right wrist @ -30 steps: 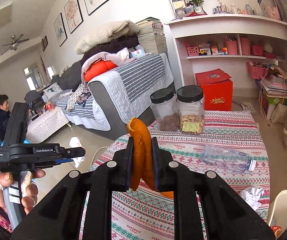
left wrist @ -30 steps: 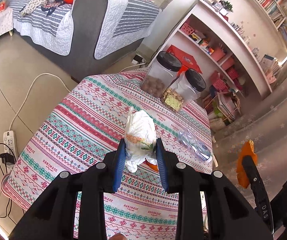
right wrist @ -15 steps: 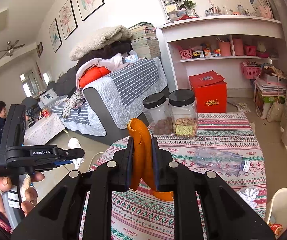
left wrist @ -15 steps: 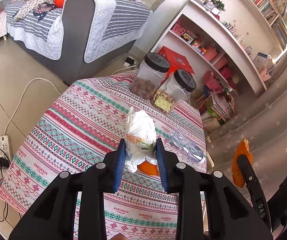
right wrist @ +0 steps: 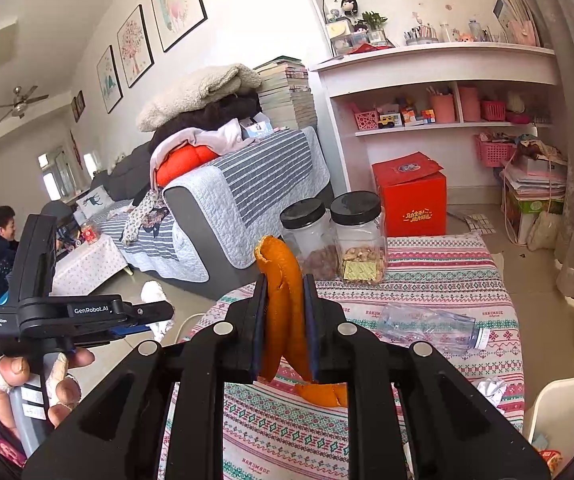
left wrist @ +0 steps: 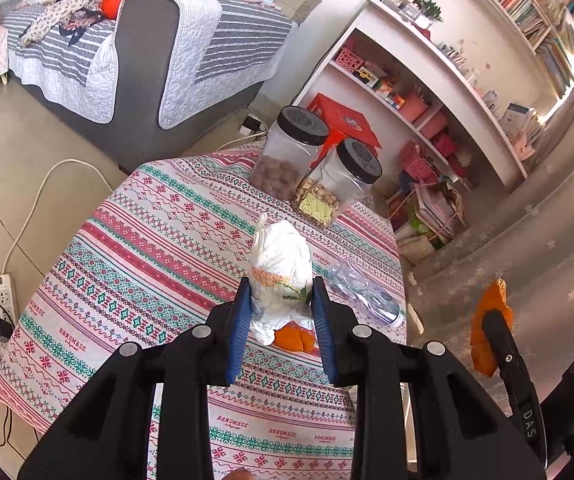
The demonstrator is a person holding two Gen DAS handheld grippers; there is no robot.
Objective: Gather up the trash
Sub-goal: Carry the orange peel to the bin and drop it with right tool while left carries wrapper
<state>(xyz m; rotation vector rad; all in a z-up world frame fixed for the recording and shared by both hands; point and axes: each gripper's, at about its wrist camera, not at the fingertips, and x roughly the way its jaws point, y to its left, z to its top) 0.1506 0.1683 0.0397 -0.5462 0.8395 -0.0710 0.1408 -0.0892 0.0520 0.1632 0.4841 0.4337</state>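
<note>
Peel (right wrist: pixel 285 300) orange, curled; wrapper (left wrist: pixel 281 280) crumpled

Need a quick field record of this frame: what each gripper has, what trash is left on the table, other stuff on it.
left gripper: shut on crumpled wrapper, held above the table
right gripper: shut on orange peel, held above the table
trash left on table: plastic bottle lying on its side; peel piece; paper wad near the table's edge
non-trash on table: two black-lidded jars, upright, side by side at the far end
bin: none in view
</note>
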